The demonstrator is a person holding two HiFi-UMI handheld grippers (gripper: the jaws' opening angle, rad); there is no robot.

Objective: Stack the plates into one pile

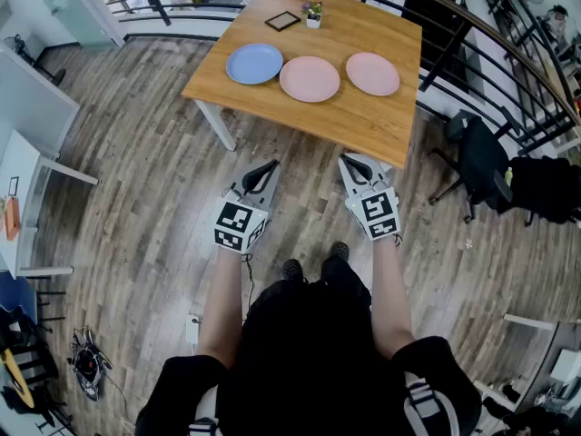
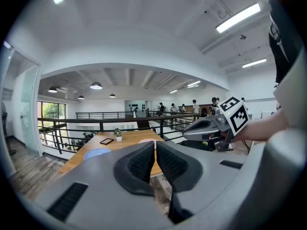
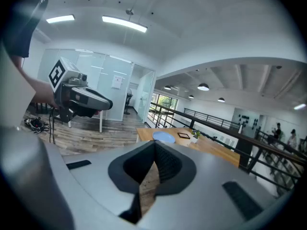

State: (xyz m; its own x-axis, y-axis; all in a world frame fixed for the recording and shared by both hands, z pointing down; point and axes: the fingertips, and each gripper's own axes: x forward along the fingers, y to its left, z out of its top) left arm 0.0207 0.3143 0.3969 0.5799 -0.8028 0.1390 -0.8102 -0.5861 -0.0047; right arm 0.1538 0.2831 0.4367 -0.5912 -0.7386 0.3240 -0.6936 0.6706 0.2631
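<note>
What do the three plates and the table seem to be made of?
Blue plate, middle pink plate and right pink plate: likely plastic or glazed ceramic; smooth, even pastel surfaces, too distant to decide. Table: wood or veneer, with warm orange-brown finish and faint grain.

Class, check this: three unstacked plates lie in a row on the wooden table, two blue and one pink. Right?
Not quite. The head view shows one blue plate and two pink: the middle pink plate and the right pink plate. The rest holds.

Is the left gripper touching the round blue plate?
Apart. Head view shows the left gripper over the floor, well short of the round blue plate.
</note>
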